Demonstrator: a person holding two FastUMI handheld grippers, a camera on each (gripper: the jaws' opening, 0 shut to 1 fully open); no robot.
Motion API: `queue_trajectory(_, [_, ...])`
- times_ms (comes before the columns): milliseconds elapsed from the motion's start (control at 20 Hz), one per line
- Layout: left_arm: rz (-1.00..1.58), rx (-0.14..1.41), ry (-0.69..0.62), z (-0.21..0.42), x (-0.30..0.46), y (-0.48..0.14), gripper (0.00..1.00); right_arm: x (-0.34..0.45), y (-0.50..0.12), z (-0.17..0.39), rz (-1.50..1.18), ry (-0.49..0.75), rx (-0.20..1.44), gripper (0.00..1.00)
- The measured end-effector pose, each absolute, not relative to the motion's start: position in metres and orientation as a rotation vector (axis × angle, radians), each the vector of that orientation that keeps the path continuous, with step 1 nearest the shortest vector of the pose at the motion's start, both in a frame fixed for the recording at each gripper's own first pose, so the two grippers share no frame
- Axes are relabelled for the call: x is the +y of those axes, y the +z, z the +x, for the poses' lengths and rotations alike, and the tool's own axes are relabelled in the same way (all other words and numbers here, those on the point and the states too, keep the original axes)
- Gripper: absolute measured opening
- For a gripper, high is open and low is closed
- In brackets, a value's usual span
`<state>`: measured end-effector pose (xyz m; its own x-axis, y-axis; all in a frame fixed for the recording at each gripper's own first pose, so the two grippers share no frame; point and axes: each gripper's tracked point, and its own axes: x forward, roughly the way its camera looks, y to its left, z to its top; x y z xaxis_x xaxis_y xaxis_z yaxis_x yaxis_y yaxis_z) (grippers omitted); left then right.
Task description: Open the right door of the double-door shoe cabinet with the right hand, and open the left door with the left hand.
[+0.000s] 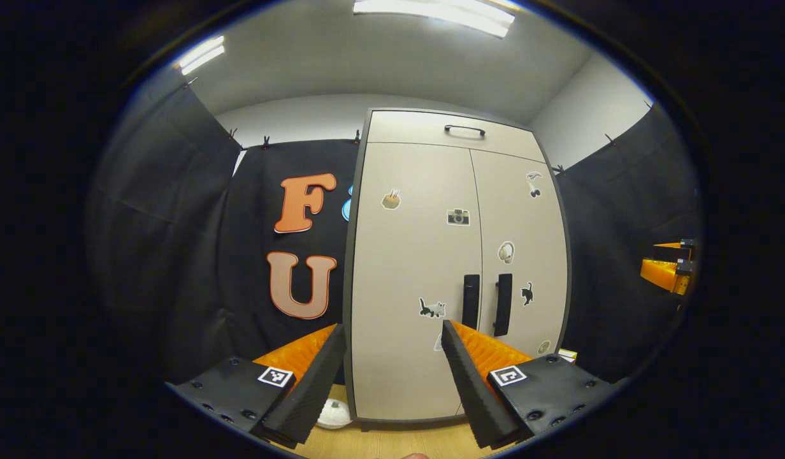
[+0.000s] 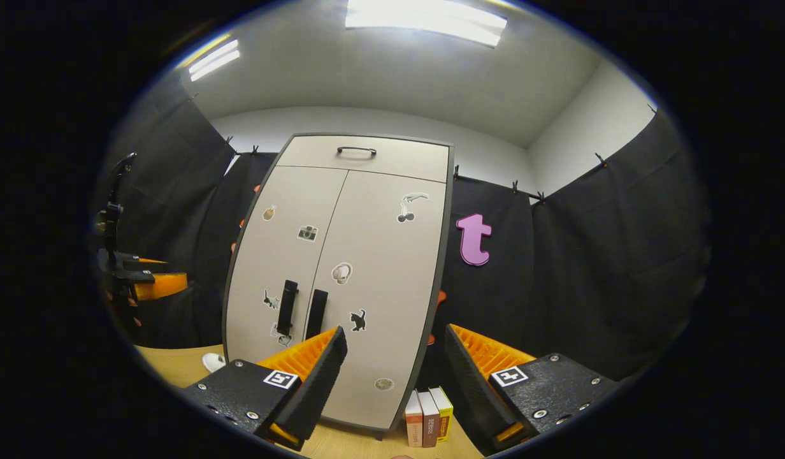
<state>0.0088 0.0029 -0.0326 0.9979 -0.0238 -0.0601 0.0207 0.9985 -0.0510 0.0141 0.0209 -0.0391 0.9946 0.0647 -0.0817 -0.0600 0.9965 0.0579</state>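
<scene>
Before the closed shoe cabinet (image 1: 456,268), both grippers' jaws wide apart, holding nothing.

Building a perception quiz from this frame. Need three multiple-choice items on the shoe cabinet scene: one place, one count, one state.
1. Where do the small upright boxes stand?
A. on top of the cabinet
B. on the wooden floor by the cabinet's right foot
C. between the right gripper's fingers

2. How many black vertical door handles does the tall beige double-door shoe cabinet have?
A. one
B. two
C. four

3. What state are the two doors in?
A. both closed
B. right door open
C. both open

Key: 1 B, the right gripper view shows them beside the cabinet base. 2 B, the left door handle and right door handle sit side by side. 3 A, both panels lie flush; the left gripper and right gripper are open, apart from the handles.
</scene>
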Motion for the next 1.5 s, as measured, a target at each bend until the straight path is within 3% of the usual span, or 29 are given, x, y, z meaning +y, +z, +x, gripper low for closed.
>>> queue_trajectory(900, [-0.040,0.094,-0.009,0.011,0.036,-0.061,0.96,0.172,-0.088,0.118,0.216,0.256,0.261,0.94])
queue_trajectory(1200, [-0.050,0.096,-0.006,0.019,0.055,-0.074,0.96,0.204,-0.117,0.168,0.260,0.255,0.364,0.88])
queue_trajectory(1500, [-0.035,0.112,-0.016,0.016,0.072,-0.090,0.96,0.207,-0.141,0.211,0.314,0.190,0.407,0.74])
